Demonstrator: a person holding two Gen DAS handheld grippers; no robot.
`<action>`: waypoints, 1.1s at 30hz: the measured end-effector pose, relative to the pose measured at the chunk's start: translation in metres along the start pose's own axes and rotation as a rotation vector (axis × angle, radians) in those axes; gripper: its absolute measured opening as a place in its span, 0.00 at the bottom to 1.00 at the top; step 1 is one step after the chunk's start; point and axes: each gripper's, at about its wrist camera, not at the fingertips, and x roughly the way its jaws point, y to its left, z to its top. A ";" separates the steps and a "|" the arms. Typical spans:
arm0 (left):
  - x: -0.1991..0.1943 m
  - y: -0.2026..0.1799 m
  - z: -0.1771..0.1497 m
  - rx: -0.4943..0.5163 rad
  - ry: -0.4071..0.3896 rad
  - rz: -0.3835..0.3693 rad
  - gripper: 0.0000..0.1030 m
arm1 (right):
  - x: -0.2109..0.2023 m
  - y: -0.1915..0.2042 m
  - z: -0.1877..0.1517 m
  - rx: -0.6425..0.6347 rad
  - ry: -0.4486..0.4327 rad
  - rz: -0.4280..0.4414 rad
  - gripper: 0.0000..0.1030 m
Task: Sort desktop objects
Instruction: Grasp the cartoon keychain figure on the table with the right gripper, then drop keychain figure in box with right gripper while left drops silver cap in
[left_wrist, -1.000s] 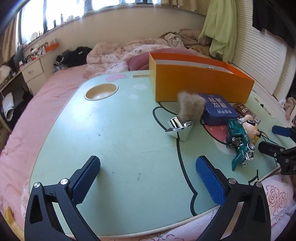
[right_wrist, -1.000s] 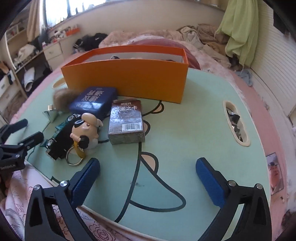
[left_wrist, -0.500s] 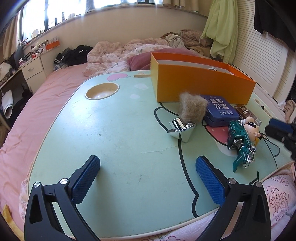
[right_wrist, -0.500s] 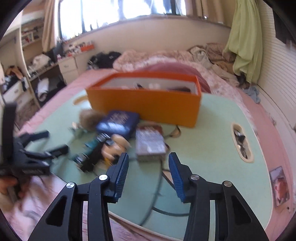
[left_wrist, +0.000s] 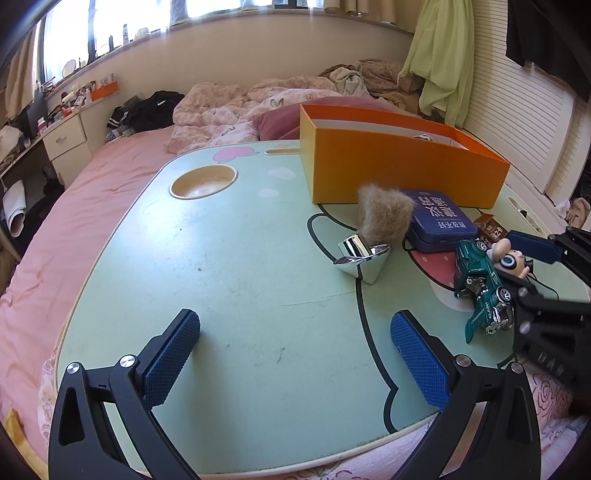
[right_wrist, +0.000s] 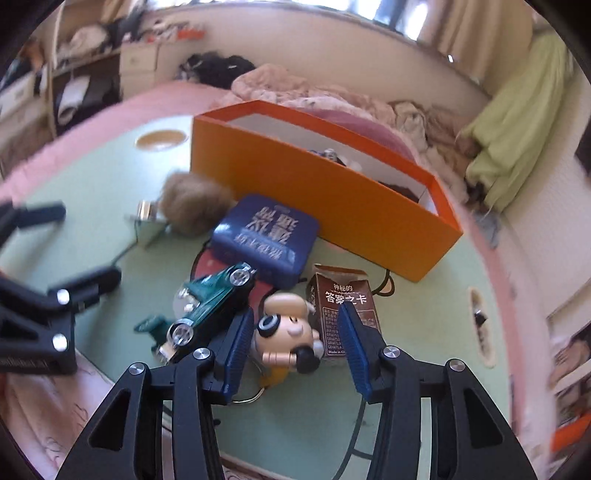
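The cartoon figure keychain (right_wrist: 286, 338) is straddled, ungripped, by the parted right gripper (right_wrist: 295, 345), while the left gripper (left_wrist: 295, 354) is held wide apart

A lived-in home bedroom. A pink bed (left_wrist: 92, 206) carries rumpled bedding (left_wrist: 229, 107). A green curtain (left_wrist: 439, 55) hangs by the window, near a drawer unit (left_wrist: 66, 138).

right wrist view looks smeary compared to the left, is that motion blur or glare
Motion blur: in the right wrist view the orange box edges and room smear, while the right hand-held gripper stays sharp. The left wrist view is crisp, with window glare on the table and the silver ingot; both views bend at the rim.
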 end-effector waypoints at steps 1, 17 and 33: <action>0.001 0.001 0.000 -0.001 0.000 -0.001 1.00 | -0.002 0.005 0.000 -0.020 -0.007 -0.010 0.45; 0.000 0.000 0.001 -0.001 0.000 -0.002 1.00 | -0.006 -0.039 -0.009 0.197 -0.044 0.217 0.53; 0.000 -0.001 0.003 -0.005 -0.004 -0.008 1.00 | 0.014 -0.025 -0.015 0.143 0.010 0.321 0.40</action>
